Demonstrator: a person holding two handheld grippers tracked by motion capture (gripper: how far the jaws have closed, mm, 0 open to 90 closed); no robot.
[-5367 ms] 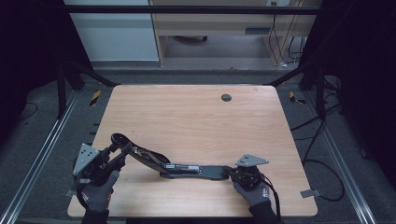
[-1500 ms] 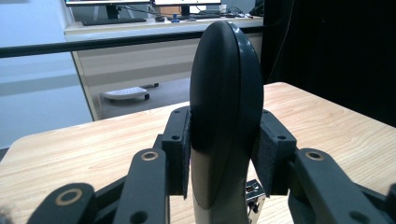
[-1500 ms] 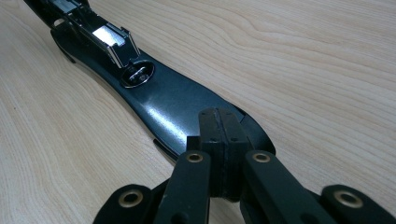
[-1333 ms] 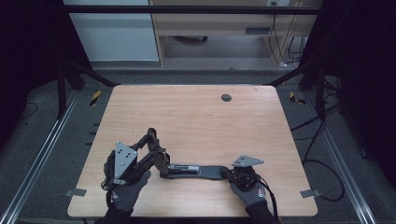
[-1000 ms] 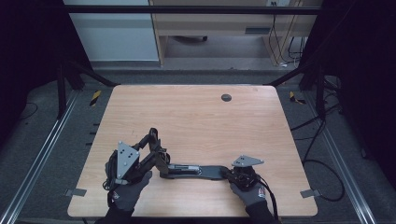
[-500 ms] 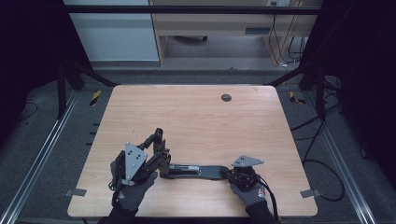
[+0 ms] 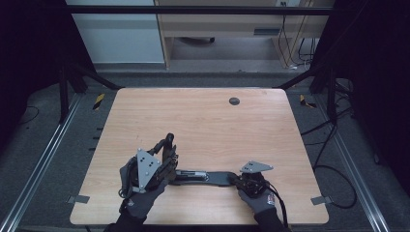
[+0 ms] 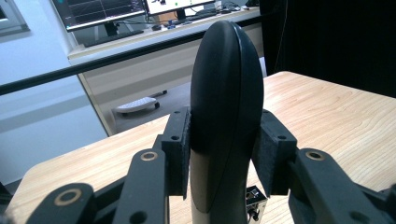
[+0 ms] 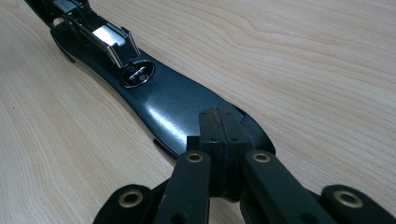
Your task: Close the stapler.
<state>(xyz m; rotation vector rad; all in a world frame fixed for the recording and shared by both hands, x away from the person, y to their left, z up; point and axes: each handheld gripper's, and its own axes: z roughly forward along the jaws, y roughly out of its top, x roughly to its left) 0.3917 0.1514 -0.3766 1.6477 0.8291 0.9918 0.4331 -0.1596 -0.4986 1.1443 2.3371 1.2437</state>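
The stapler (image 7: 200,177) lies near my edge of the table (image 7: 208,121), opened out. Its black base (image 9: 177,112) rests flat on the wood and runs from my left hand across to my right. Its black top arm (image 8: 226,112) is swung up at the left end and stands nearly upright, rising above my left gripper (image 7: 162,162) in the high view. In my right gripper view the metal channel (image 9: 109,42) sits on the base with a round metal pivot just beside its near end, and the far end of the base runs off to the upper left.

My left gripper pinches that raised arm. In the left gripper view both pads press on the rounded black arm from either side, below its broad tip, and the arm's grey underside shows lower down between them. My gloved left hand (image 7: 140,191) is wrapped around the gripper's body.

My right gripper (image 7: 241,180) has its jaws pressed together, pad against pad with nothing between them, and their tips rest on the rounded right-hand end of the base. My gloved right hand (image 7: 258,198) is behind it, with the cable (image 7: 278,205) trailing back toward me.

Farther out, a round dark grommet (image 7: 234,101) sits in the table's far edge, well apart from the stapler.
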